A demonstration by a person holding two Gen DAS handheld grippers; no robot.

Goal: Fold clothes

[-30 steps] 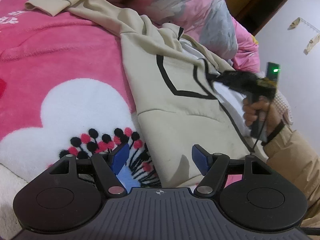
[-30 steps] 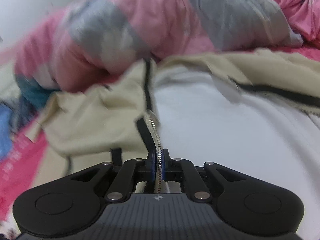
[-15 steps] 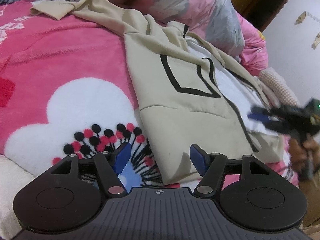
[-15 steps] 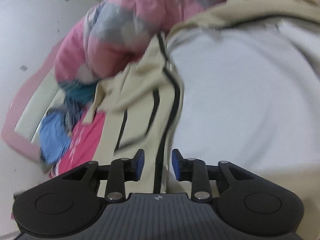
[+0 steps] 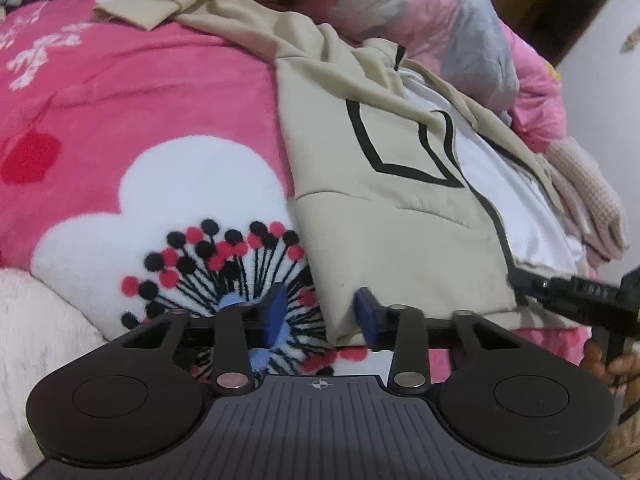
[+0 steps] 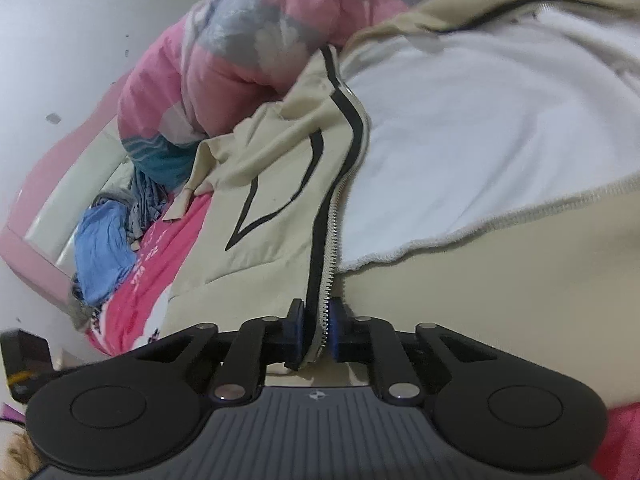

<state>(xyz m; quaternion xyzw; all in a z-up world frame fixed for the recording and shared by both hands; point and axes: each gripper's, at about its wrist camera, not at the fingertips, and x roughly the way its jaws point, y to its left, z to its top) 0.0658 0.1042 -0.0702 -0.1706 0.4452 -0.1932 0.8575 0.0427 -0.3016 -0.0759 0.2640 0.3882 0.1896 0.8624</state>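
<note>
On a pink blanket (image 5: 140,92), the beige jacket (image 5: 380,220) lies open and unfolded, right gripper (image 6: 317,330) nearly shut around its zipper edge (image 6: 324,264), left gripper (image 5: 322,314) spread at the hem.

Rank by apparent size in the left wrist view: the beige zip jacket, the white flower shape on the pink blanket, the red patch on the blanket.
1. Beige zip jacket
2. White flower shape
3. Red patch

The flower lies nearer the camera, yet the jacket looks larger.

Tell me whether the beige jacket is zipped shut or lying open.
Open: the beige jacket has its zipper edge lying separated, exposing the white lining across the middle.
</note>
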